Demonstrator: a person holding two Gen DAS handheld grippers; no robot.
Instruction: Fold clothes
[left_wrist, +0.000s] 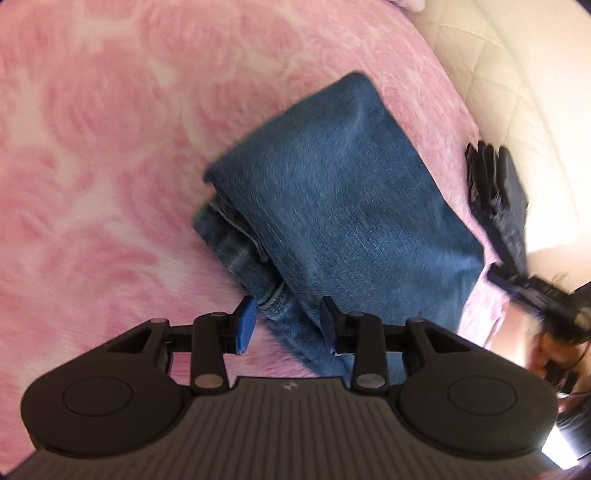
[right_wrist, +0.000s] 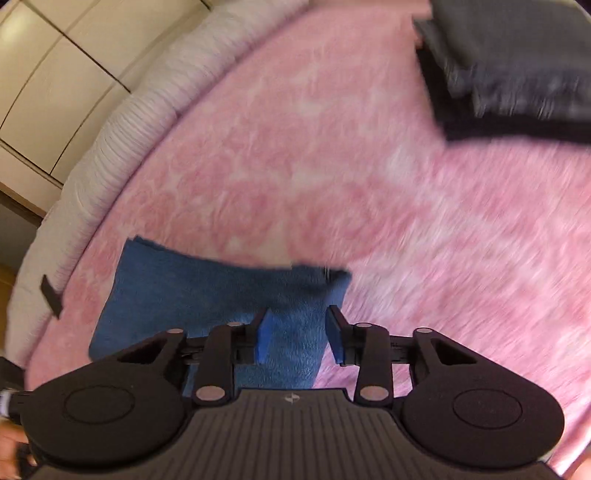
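- Pink plush bedspread (left_wrist: 92, 166) under everything, with a paler swirled pattern; blurred in the right wrist view.
- White ribbed bed edge (right_wrist: 122, 122) along the left of the right wrist view, cream cabinet panels (right_wrist: 48, 81) beyond it; a quilted white surface (left_wrist: 517, 92) at the upper right of the left wrist view.
- Folded blue jeans (left_wrist: 332, 206) flat on the bedspread, a compact bundle with seams and hems showing at its left edge.
- Stack of dark folded clothes (right_wrist: 517, 62) at the upper right of the right wrist view, well apart from the jeans; in the left wrist view just past the jeans' right side, against the white surface.
- Left gripper (left_wrist: 288, 325) low in its view, jaws part-way open; the near corner of the jeans between the blue pads (left_wrist: 245, 325). Cannot tell whether the pads press on the denim.
- Right gripper (right_wrist: 299, 336) likewise part-way open, hanging over the near right part of the jeans, denim visible in the gap between the blue pads (right_wrist: 264, 336); no pinch visible, though blur hides any contact.
- Small black tab (right_wrist: 50, 295) on the ribbed edge, left of the jeans.
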